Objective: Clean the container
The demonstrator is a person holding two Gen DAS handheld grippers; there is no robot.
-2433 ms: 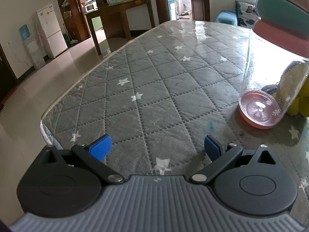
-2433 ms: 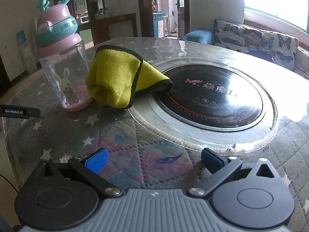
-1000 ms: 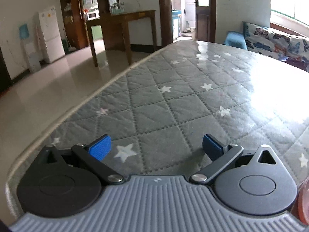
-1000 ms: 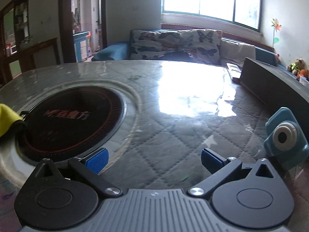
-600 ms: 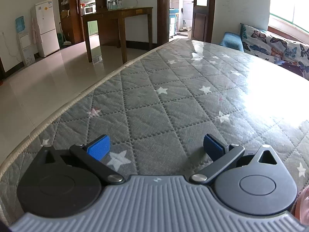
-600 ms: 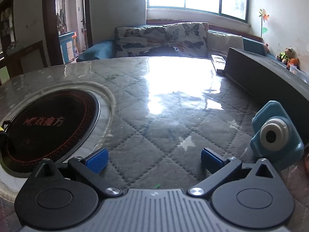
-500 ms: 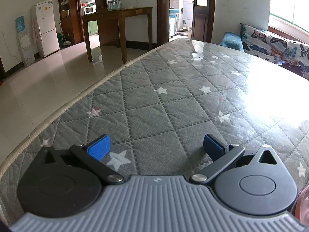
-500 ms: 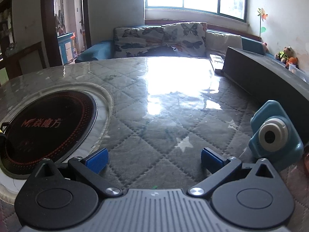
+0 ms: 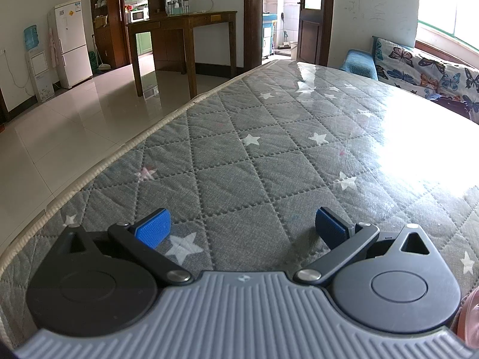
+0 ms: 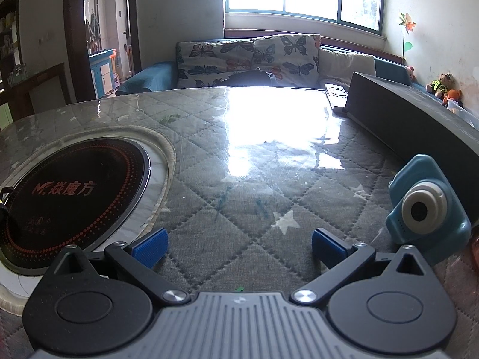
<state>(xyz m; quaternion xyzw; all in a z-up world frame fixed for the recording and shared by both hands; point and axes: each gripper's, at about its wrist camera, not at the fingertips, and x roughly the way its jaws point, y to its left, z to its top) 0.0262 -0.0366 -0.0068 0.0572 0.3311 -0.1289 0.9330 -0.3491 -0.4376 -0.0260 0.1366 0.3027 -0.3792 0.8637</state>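
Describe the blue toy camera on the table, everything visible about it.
The blue toy camera looks like smooth plastic with rounded corners. A white ring surrounds its dark lens, which faces the right wrist view. It stands upright on the quilted table cover, right of the open right hand-held gripper and clear of its fingers. A long dark box lies behind it.

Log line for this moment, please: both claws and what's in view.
left claw: open, empty, over table | right claw: open, empty | cooktop left | toy camera right | bottle: only pink edge
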